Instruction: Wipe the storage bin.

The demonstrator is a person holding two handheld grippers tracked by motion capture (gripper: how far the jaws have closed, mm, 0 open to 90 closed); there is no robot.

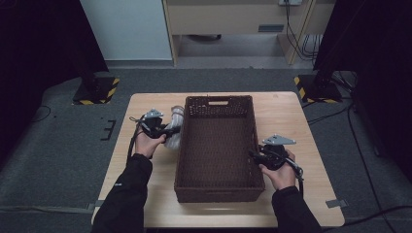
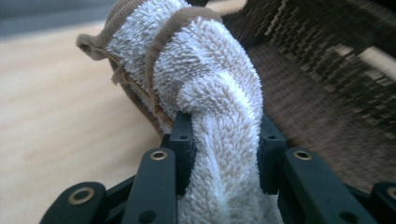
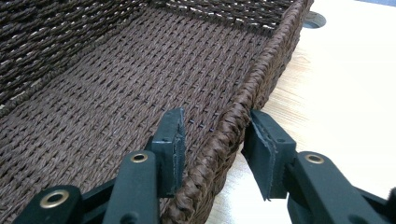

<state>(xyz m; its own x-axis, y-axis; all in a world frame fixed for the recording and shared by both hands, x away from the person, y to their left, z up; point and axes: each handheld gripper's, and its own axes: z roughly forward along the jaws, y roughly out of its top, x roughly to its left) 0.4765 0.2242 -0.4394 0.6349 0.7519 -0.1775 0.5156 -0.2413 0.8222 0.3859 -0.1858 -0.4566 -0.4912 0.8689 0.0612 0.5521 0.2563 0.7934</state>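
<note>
Black-sleeved forearms come in at the bottom of the high view, each hand holding a black two-jaw gripper over the pale wooden bench (image 1: 291, 116). On the person's right, the right gripper (image 1: 256, 156) sits at the right long wall of the dark brown woven rectangular basket (image 1: 216, 145), near its close end. In the right gripper view its jaws straddle the braided rim, one inside the basket and one outside over the bench; they stand partly open, and the inner pad seems to lie against the weave while a small gap shows at the outer pad, so I cannot tell whether they truly clamp the wall. A little farther off, on the person's left, the left gripper (image 1: 174, 130) is just beside the basket's left wall. Its jaws are closed firmly on a white terry-cloth towel with a tan hem (image 2: 201, 93), which bunches up between the pads and bulges beyond them. In the high view the towel (image 1: 175, 127) hangs at the jaws, lifted beside the basket's outer left wall, not inside it.
</note>
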